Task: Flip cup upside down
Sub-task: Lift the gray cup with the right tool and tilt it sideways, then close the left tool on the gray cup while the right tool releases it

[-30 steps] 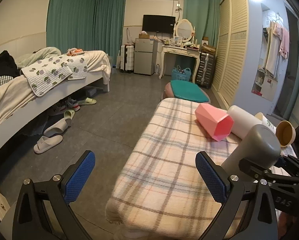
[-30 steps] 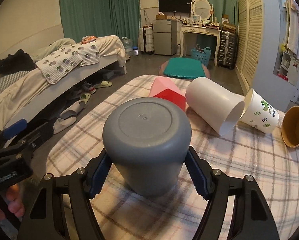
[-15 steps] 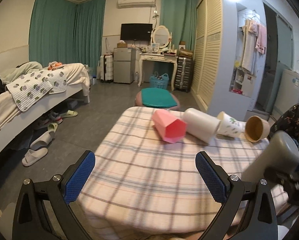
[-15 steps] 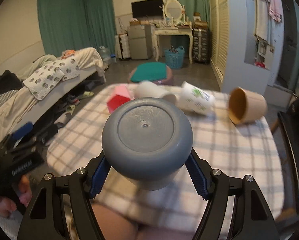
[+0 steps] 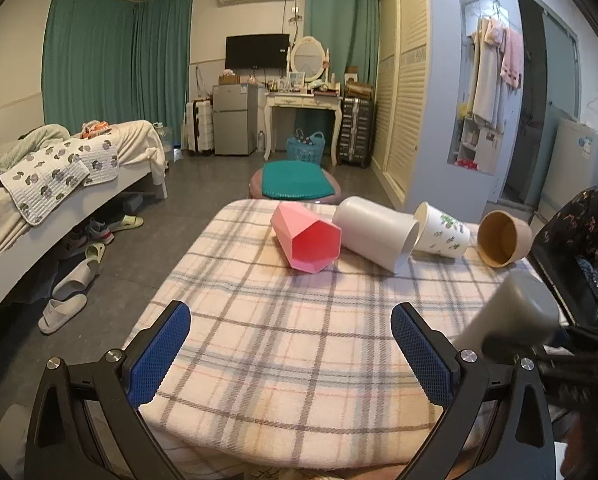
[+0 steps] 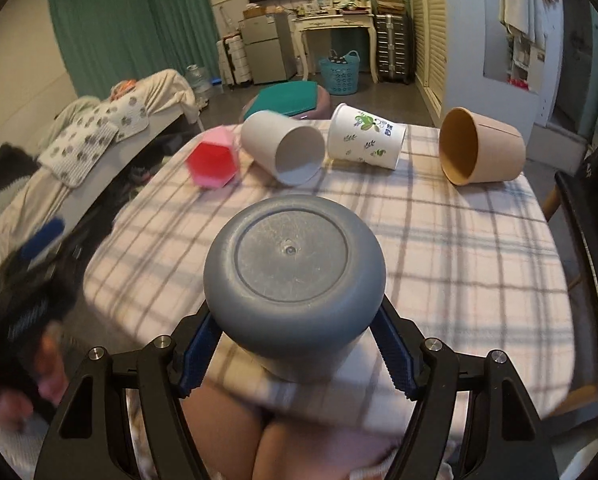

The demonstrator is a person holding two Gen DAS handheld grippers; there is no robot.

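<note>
Above plaid table [image 6: 439,240], grey cup [image 6: 295,276] shows scuffed base

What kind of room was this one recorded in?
Most likely a lived-in bedroom: an unmade bed on one side, a dressing table with an oval mirror at the back, and a louvred wardrobe.

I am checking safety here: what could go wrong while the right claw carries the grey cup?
1. The right claw grips the grey cup only low on its smooth round wall, so it might slip out.
2. The cup hangs near the table's front edge; a drop could send it to the floor.
3. A far swing may knock the white cup lying ahead.
</note>
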